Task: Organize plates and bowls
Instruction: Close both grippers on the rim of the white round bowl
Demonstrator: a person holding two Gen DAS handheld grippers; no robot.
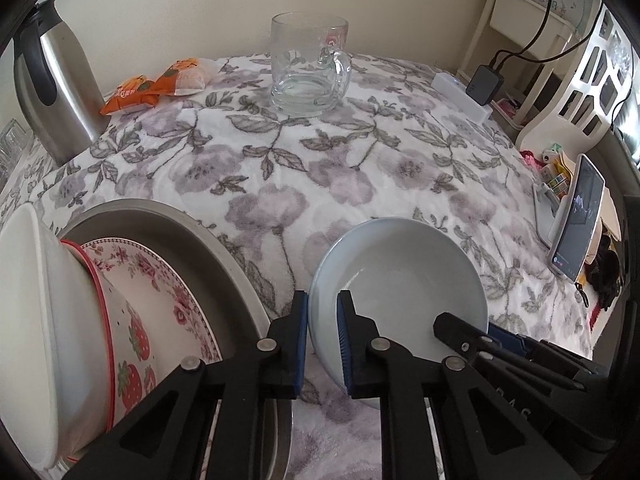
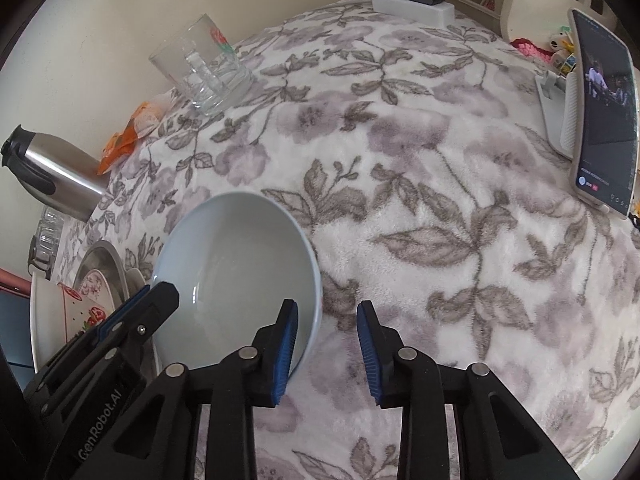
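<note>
Right now my left gripper (image 1: 323,336) pinches the near-left rim of the pale blue bowl (image 1: 404,280), low centre of the left wrist view, while my right gripper (image 2: 327,346) has one pad inside the bowl's right rim and the other still off the wall, so it holds nothing. Risk as I see it: a one-sided rim pinch on smooth glaze could let the bowl pivot or slip on the fluffy floral cloth (image 2: 420,168). It could also knock the plate stack (image 1: 152,280) in the metal tray (image 1: 168,216) just left.
</note>
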